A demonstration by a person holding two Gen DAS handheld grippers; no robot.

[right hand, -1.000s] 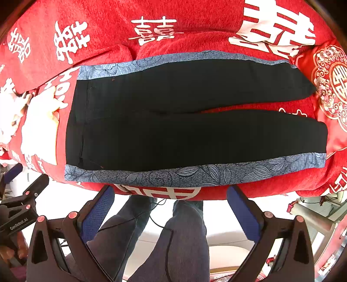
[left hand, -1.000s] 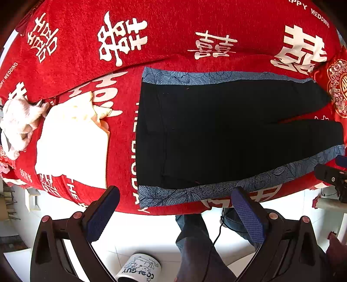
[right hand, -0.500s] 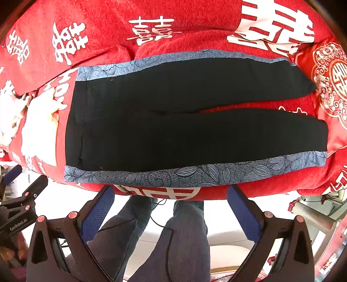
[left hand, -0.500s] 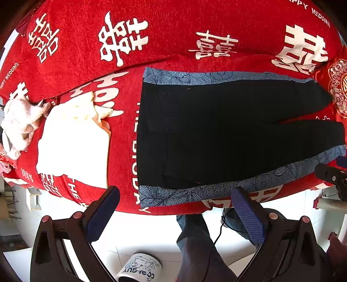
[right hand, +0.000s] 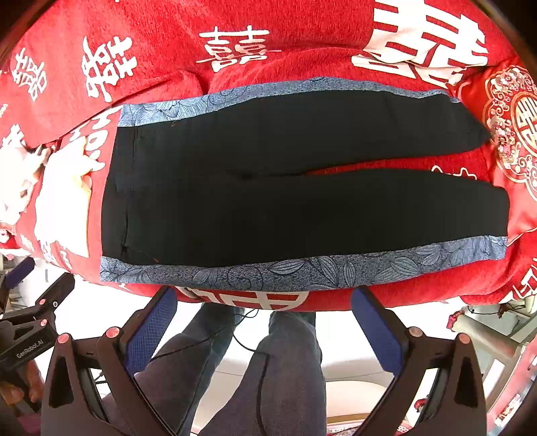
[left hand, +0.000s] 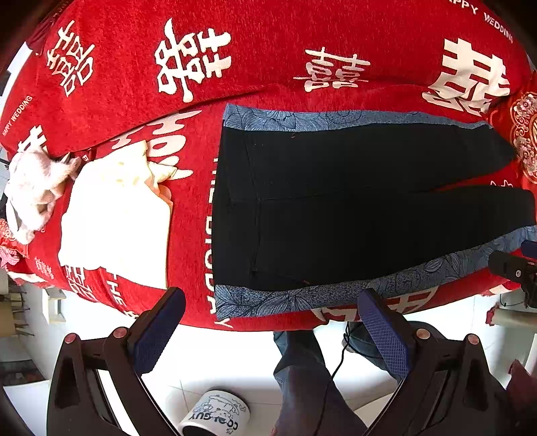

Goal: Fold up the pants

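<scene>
Pants (right hand: 302,198) show whole at right wrist; mug (left hand: 214,417) only left.

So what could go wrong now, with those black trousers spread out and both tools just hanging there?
1. The pants lie near the front edge of the red cover; a pull on the blue side stripe could drag them off.
2. The cream folded cloth lies close beside the waistband; a fold toward it might cover or shift it.
3. Both the left gripper and right gripper have open jaws off the fabric; a pinch may also catch the cover.
</scene>
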